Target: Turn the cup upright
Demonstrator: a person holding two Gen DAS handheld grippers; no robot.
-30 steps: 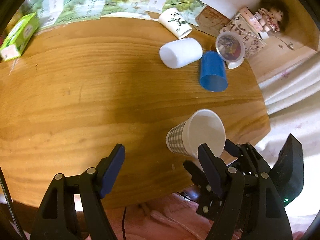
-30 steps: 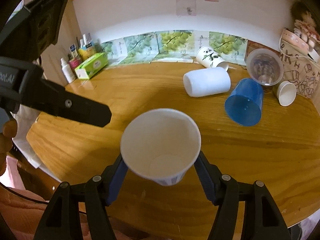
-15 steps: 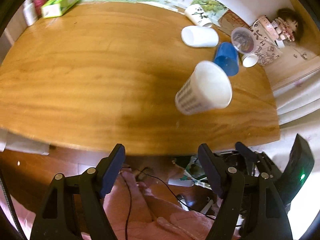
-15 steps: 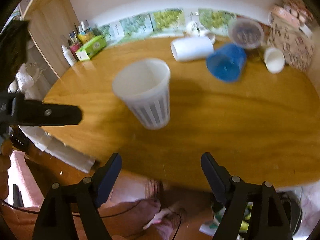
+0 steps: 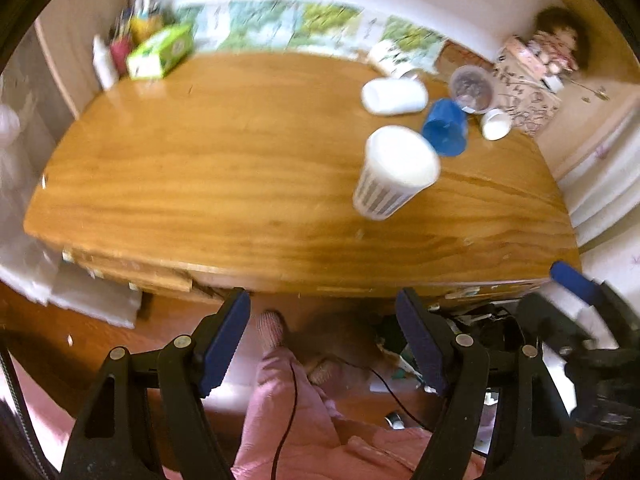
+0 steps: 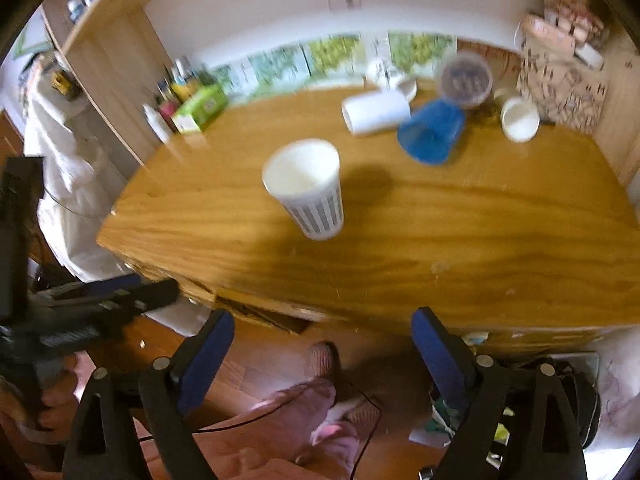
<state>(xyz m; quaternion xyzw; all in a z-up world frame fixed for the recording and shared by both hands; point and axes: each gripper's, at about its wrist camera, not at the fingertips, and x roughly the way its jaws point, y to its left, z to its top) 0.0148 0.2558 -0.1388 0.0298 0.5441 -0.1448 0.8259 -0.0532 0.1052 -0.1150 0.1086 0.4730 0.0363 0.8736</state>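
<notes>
Cup [image 6: 306,188] is standing upright, mouth up, on the tabletop [image 6: 460,240] toward its near edge. Left gripper [image 5: 322,340] and right gripper [image 6: 322,354] are hovering off that edge, jaws wide apart, holding nothing.

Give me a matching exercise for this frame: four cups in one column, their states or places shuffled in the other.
Cups
1. checked paper cup
2. blue cup
3. plain white cup
4. small white cup

States
A. lying on its side, behind the blue one
B. upright, standing alone
C. tipped over, mouth towards the camera
D. far right, beside the patterned box

Pairs: 1-B, 2-C, 3-A, 4-D
</notes>
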